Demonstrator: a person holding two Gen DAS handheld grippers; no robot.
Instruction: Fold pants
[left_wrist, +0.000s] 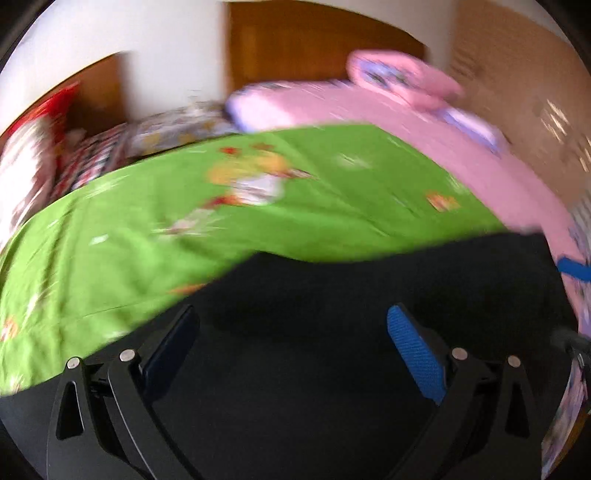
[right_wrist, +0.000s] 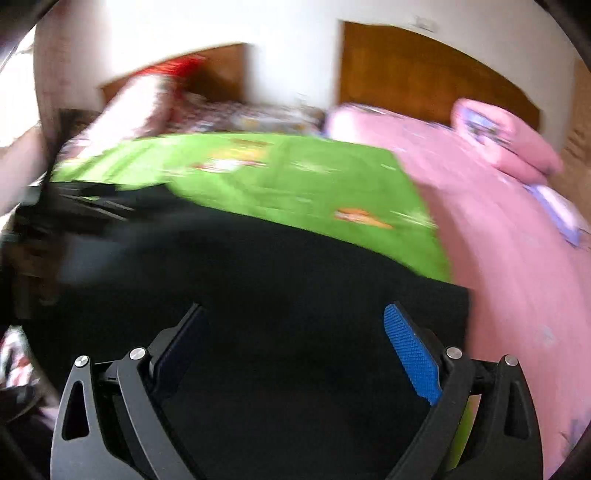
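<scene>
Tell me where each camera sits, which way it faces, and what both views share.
Left wrist: sits on the left gripper, looks along its open fingers over the black pants toward the green sheet.
Right wrist: sits on the right gripper, open too, over the pants; a blurred dark shape at left may be the other gripper.
Shared: pants, green sheet, pink bedding, wooden headboard.

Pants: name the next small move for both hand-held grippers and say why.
Probably lower both and close on the cloth. The left hand-held gripper and right hand-held gripper are open over the black pants on the green sheet, gripping nothing.
</scene>
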